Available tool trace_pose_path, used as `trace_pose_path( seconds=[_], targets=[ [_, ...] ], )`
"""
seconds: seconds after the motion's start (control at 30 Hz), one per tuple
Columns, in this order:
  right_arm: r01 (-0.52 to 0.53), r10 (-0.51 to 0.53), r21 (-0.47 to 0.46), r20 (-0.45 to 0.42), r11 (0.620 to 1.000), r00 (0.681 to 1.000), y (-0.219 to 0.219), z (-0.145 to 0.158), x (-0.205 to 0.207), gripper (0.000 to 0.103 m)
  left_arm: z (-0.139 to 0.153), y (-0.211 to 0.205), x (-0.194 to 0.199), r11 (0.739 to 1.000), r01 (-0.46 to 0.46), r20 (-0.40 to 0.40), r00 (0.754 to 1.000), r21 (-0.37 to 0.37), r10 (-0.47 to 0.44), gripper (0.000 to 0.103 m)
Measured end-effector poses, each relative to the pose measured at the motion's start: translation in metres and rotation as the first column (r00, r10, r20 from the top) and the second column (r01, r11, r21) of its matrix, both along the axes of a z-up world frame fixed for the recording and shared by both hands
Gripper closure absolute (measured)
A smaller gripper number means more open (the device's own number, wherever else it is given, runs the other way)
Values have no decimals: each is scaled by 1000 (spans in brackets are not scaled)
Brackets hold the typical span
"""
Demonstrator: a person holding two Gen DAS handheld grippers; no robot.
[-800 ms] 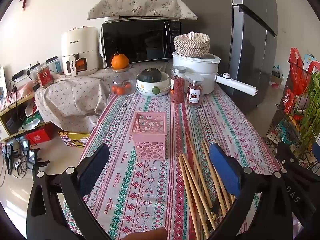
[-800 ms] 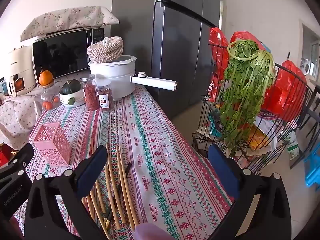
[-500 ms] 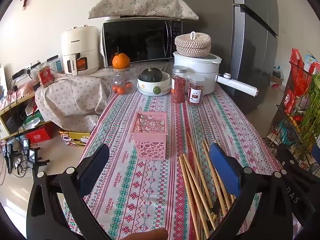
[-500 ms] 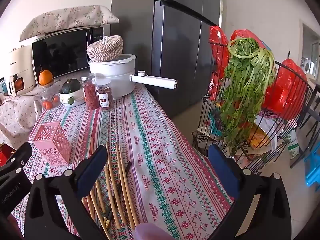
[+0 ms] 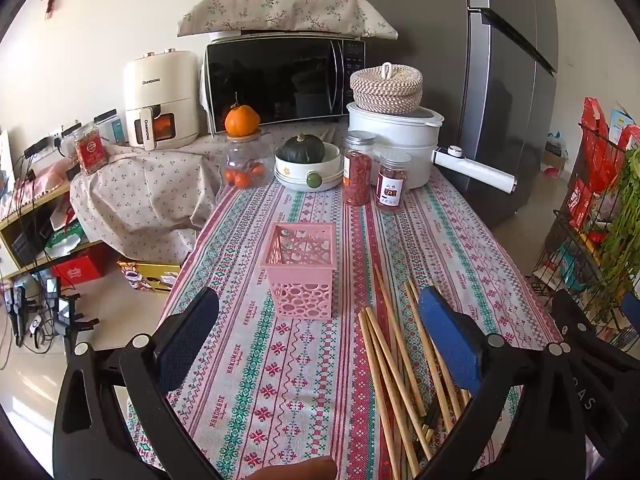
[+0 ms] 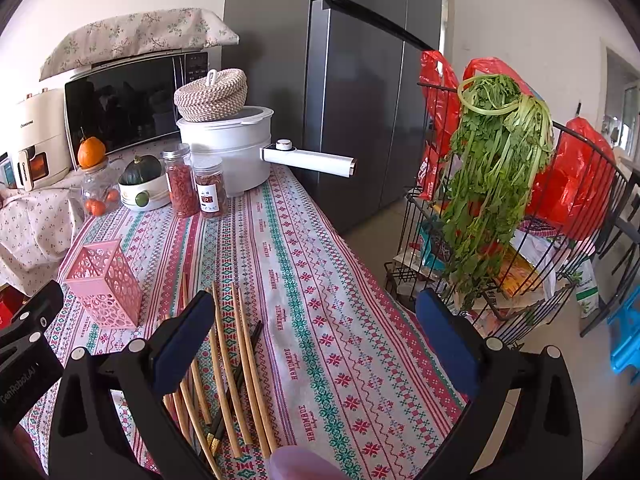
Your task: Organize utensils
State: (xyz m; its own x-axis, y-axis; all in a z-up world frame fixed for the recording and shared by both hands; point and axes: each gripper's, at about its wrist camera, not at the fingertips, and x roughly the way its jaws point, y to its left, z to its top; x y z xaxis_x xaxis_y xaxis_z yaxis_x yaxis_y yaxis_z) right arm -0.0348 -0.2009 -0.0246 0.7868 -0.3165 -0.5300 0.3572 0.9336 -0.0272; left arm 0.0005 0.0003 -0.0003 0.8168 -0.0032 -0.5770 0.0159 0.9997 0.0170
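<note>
Kitchen desk (image 5: 460,240) is sitting untouched so far — chopsticks (image 5: 394,356) are all lying loose just right of the empty pink basket (image 5: 301,268), both left tongs (image 5: 320,344) and right tongs (image 6: 316,340) hanging wide apart, gripping nothing.

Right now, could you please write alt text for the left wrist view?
An empty pink basket stands upright on a patterned tablecloth, with loose wooden chopsticks lying to its right. The left gripper hovers open and empty; jars, a bowl, a white pot and a microwave stand behind.
</note>
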Motion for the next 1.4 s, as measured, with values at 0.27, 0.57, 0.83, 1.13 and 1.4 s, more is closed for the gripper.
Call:
trace_pose_path(
  seconds=[0.27, 0.57, 0.83, 1.13, 1.4],
  targets=[
    [0, 0, -1, -1, 1000, 1000, 0, 0, 0, 5, 0, 0, 0, 1000, 0, 0, 1000, 0, 0, 7],
    [1, -1, -2, -1, 1000, 1000, 0, 0, -1, 5, 0, 0, 0, 1000, 0, -1, 1000, -2, 0, 7],
    [1, -1, -2, -2, 1000, 1000, 0, 0, 0, 5, 0, 0, 0, 1000, -1, 0, 1000, -3, 1, 7],
    [3, -3, -2, -2, 1000, 1000, -2, 0, -1, 5, -3, 2, 1, 1000, 5, 0, 1000, -2, -5, 7],
    [7, -7, -5, 0, 1000, 1000, -4, 2, -2, 5, 1, -1, -1, 1000, 7, 0, 1000, -4, -7, 7]
  ],
)
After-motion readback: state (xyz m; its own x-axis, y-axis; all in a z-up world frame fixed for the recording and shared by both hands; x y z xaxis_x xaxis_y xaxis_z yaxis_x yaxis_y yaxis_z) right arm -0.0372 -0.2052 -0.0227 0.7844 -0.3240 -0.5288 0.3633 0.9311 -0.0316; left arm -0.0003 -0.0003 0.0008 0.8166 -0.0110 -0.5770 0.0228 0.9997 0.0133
